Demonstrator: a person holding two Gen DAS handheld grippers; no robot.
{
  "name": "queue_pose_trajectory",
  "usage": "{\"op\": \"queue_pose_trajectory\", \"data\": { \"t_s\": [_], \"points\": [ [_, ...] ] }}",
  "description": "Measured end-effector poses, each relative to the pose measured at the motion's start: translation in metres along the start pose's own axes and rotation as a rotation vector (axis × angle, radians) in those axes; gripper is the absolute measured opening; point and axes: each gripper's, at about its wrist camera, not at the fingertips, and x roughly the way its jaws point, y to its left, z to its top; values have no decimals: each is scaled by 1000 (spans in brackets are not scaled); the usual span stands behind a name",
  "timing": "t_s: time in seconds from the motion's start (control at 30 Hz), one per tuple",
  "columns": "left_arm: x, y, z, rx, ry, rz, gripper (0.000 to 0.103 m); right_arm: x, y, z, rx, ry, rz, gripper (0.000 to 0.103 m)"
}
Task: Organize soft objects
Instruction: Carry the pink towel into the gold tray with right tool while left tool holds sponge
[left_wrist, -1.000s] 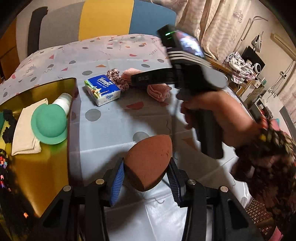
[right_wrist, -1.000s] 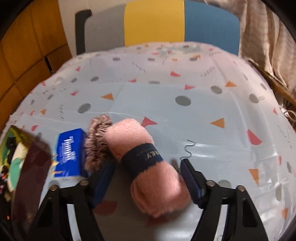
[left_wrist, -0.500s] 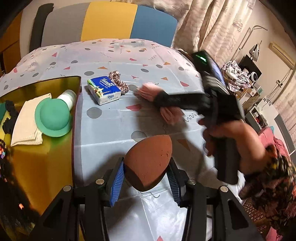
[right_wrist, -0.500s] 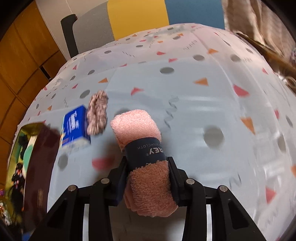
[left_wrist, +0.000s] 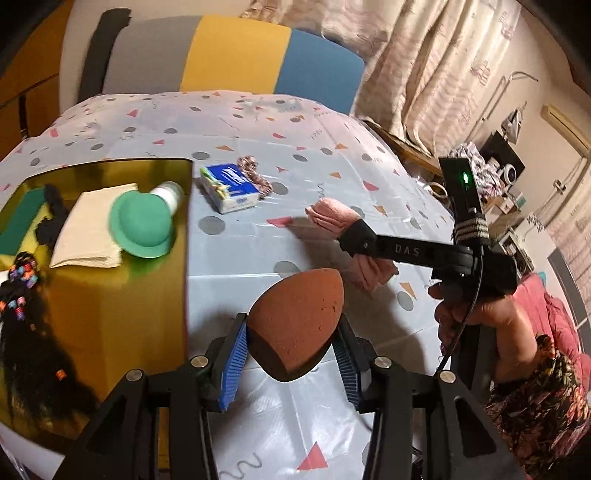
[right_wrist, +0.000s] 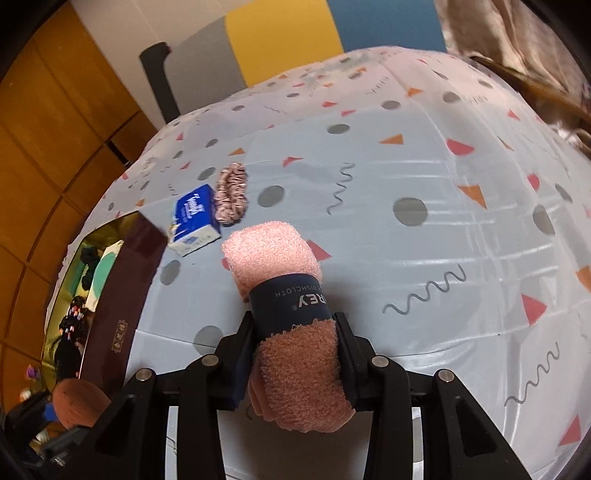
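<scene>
Left wrist camera: sitting close behind its gripper (left_wrist: 291, 363), looking steeply down across the table (left_wrist: 317, 147), box (left_wrist: 110, 295) leftward. Right wrist camera: facing likewise, nearer the tablecloth. Both are sharing the tissue pack (left_wrist: 229, 186) (right_wrist: 195, 218) and scrunchie (right_wrist: 231, 192).

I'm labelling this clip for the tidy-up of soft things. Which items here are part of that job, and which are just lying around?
Part of the job:
- brown sponge in the left tongs
- pink rolled cloth in the right tongs
- scrunchie
- tissue pack
- gold box

Lying about:
- striped chair
- curtain
- spotted tablecloth
</scene>
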Motion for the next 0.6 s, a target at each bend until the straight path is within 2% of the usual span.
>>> {"op": "queue_pose_trajectory", "data": {
  "t_s": [0.27, 0.37, 0.6],
  "points": [
    [-27, 26, 0, -52, -39, 54, 45, -5, 13, -3, -11, -8, 47, 40],
    [-32, 43, 1, -95, -45, 40, 45, -9, 16, -4, -2, -21, 63, 40],
    [-47, 79, 16, -181, -92, 72, 43, -15, 19, -6, 9, -33, 85, 40]
  ]
}}
